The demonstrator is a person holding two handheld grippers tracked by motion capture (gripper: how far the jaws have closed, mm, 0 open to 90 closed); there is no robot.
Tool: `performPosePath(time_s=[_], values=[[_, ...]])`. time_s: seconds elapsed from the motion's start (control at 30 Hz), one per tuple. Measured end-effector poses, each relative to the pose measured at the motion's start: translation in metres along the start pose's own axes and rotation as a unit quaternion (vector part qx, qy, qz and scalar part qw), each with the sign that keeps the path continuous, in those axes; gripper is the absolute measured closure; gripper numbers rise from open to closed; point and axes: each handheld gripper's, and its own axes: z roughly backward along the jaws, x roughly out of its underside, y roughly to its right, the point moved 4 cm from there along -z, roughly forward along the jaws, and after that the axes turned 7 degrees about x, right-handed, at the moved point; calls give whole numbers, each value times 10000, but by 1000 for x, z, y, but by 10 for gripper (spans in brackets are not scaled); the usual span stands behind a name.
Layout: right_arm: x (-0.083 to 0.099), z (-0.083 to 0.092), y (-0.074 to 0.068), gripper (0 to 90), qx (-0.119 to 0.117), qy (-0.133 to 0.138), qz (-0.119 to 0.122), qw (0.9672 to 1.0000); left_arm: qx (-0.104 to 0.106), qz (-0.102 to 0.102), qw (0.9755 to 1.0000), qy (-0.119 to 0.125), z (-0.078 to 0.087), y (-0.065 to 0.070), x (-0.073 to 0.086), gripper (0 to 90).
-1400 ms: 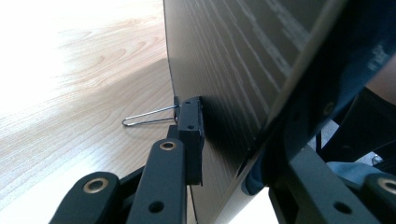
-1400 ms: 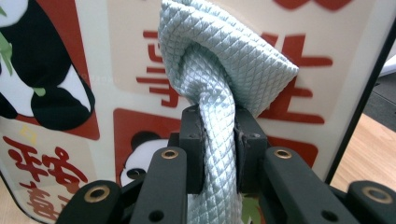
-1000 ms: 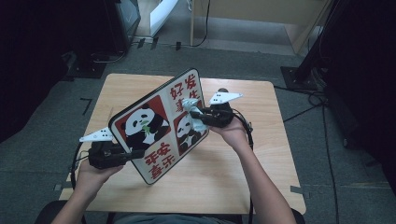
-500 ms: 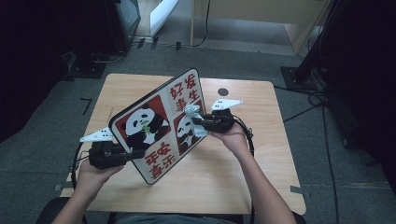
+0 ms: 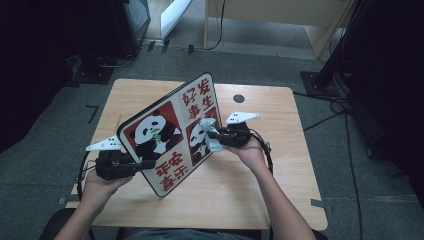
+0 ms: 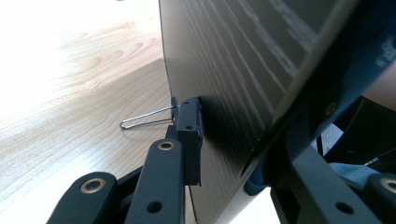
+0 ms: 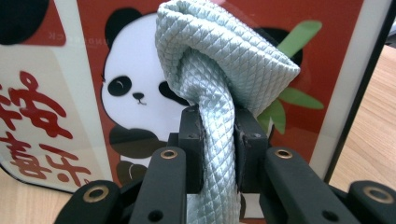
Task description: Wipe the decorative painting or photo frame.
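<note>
We hold the panda picture board [image 5: 170, 135] tilted up off the tabletop [image 5: 260, 200], its lower edge resting near the front of the wood and its printed face turned toward the right hand. The left gripper [image 5: 131, 165] has its jaws clamped across the board's left edge; in the left gripper view one jaw lies on the dark back panel [image 6: 243, 70] just beside a small wire stand clip [image 6: 147, 119], the other on the printed side. The right gripper [image 5: 216, 136] has its jaws clenched on a pale blue quilted cloth [image 7: 219, 79], and the bunched end of that cloth stands straight ahead of the jaws, against the lower panda panel [image 7: 135, 88] of the board. We judge the job to be wiping the glossy face with the cloth. The cloth now sits at the right-hand panda, low on the board, so the wipe looks to be in the middle of its course; the upper panels with red characters [image 5: 197, 97] and the large panda [image 5: 152, 132] beyond the left jaws may yet need a pass, though we see no dust or smear to tell cleaned from uncleaned parts. Whether the cloth truly presses on the surface or hangs just off it is hard to make out. The board's bottom corner lies out of sight behind the left gripper, and the dark room around the tabletop gives little detail.
</note>
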Motion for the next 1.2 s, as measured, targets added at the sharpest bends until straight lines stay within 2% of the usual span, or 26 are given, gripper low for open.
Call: performPosePath(time_s=[0.07,0.3,0.73,0.97,1.07,1.2], values=[[5,-1,1,764,6,-73,-51,10000,1,6,10000,-1,0,0,0,724],[17,-4,3,760,-13,-82,-65,9999,7,11,10000,5,0,0,-1,722],[39,-10,5,759,52,-346,-193,9992,39,0,10000,6,-1,-2,-2,718],[49,-12,8,759,16,-344,-213,9992,35,-3,10000,4,-1,-2,-2,717],[57,-14,11,760,-11,-472,-112,9988,21,-10,10000,8,-1,-1,-2,717],[62,-15,14,760,-34,-583,-167,9982,9,-54,10000,2,-1,-1,-1,717]])
